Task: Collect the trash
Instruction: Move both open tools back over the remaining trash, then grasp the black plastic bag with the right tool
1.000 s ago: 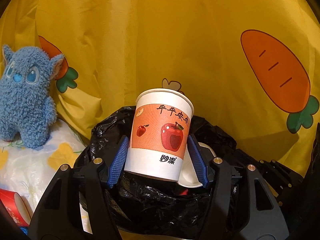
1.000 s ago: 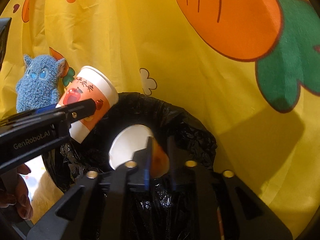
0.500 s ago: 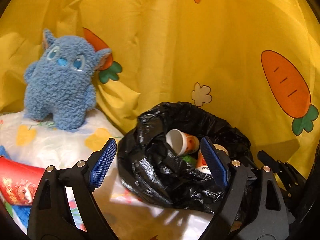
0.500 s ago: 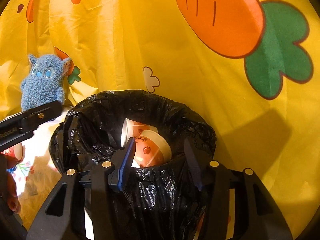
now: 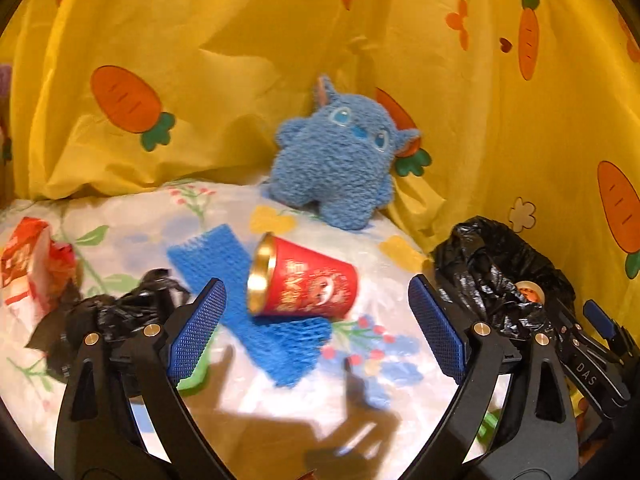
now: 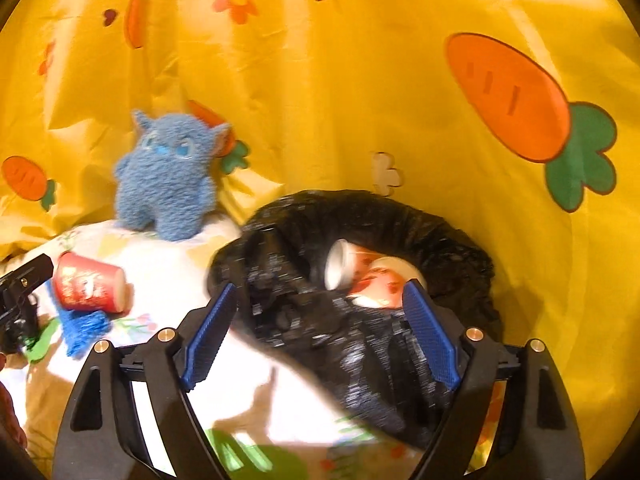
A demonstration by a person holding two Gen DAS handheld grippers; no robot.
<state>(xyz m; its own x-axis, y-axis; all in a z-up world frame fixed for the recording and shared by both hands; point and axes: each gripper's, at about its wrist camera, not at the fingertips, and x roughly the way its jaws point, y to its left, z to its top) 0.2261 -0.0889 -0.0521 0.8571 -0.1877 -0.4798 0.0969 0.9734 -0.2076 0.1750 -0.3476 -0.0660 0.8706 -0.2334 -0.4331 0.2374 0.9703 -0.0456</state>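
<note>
1. Left hand-held gripper (image 5: 316,324): jaws opening, blue ribbed pads standing wide apart, nothing between them, hovering over the white floral-print sheet (image 5: 132,216).
2. Lying on its side ahead of the left jaws: red paper cup with gold rim and white print (image 5: 306,284), mouth facing left, resting partly on a blue woven mesh strip (image 5: 276,340).
3. Sitting at far left on the sheet: crumpled red-and-white snack wrapper (image 5: 34,258); just right of it, a loose wad of black plastic film (image 5: 116,308), touching the left pad's outer side or overlapping it in view, cannot tell which.
4. Right hand-held gripper (image 6: 320,334): jaws opening, pads apart, gripping nothing, hanging above the near edge of the black plastic trash bag (image 6: 452,264).
5. Lying inside the open bag mouth: two white paper cups with orange apple-print bands (image 6: 368,276), both tipped over, touching each other.
6. Bag standing at the right end of the sheet, against the yellow carrot-print cloth backdrop (image 6: 320,80).
7. Sitting upright behind the red cup, leaning on the backdrop: fuzzy blue plush toy with stitched eyes (image 5: 340,156).
8. Both views motion-blurred; finer print on cups unreadable.
</note>
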